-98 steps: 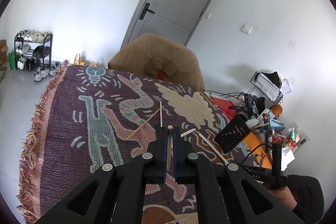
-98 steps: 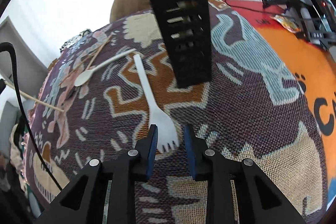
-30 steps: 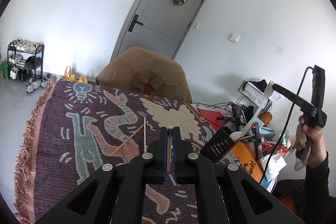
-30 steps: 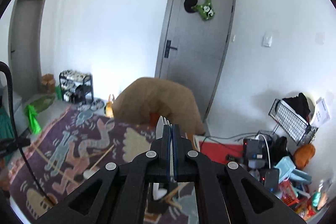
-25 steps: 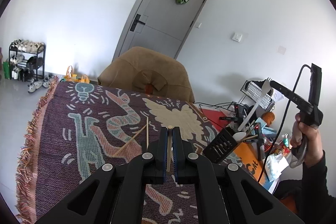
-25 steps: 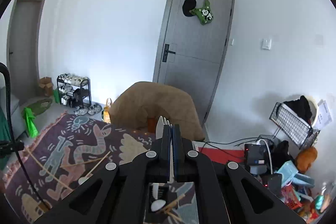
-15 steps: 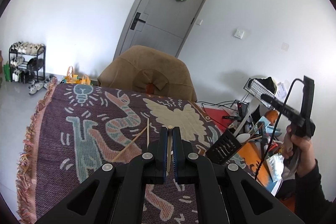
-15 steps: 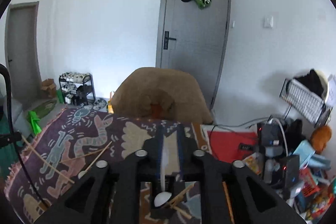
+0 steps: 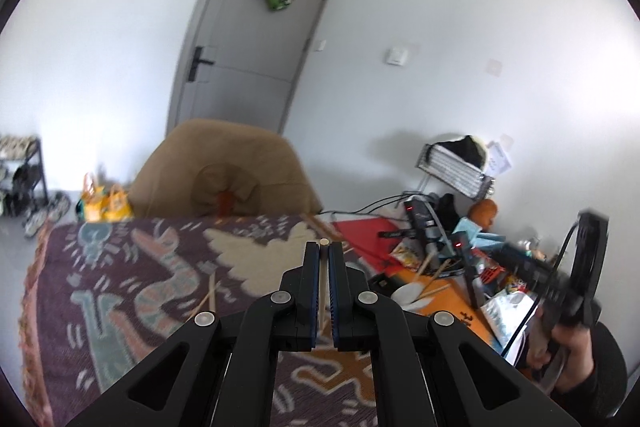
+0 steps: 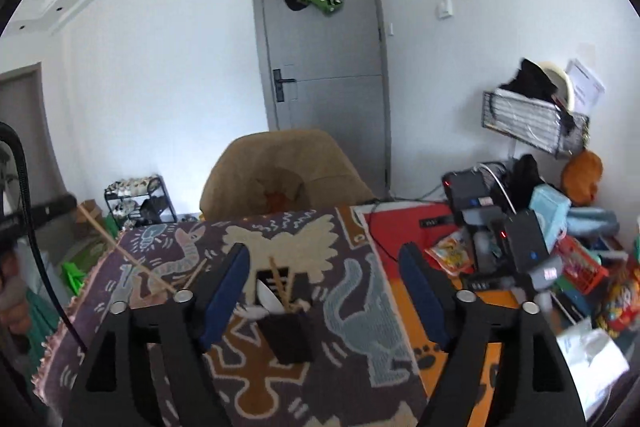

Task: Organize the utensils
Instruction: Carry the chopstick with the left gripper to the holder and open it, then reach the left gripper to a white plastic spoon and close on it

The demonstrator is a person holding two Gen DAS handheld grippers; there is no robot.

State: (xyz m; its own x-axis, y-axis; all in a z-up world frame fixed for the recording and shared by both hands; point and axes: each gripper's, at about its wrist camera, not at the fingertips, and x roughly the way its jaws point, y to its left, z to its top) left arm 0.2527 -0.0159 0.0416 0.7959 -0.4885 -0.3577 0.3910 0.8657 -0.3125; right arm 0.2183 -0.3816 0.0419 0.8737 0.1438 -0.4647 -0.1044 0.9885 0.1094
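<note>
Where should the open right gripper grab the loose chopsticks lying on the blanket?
Take the chopsticks at mid-length, from straight above, the right gripper straddling the shafts crosswise. They lie flat on the blanket, thin and close together, so probably only a top-down pinch gets hold.

— What do the tools look like?
— Left gripper [image 9: 324, 255] and right gripper [image 10: 324, 281]: matte black plastic arms, silver round screws, dark blue finger pads [image 10: 224, 291].
— And the person?
— Bare-skinned hand [image 9: 570, 351], black sleeve [image 9: 600, 379], black cable [image 10: 28, 211].
</note>
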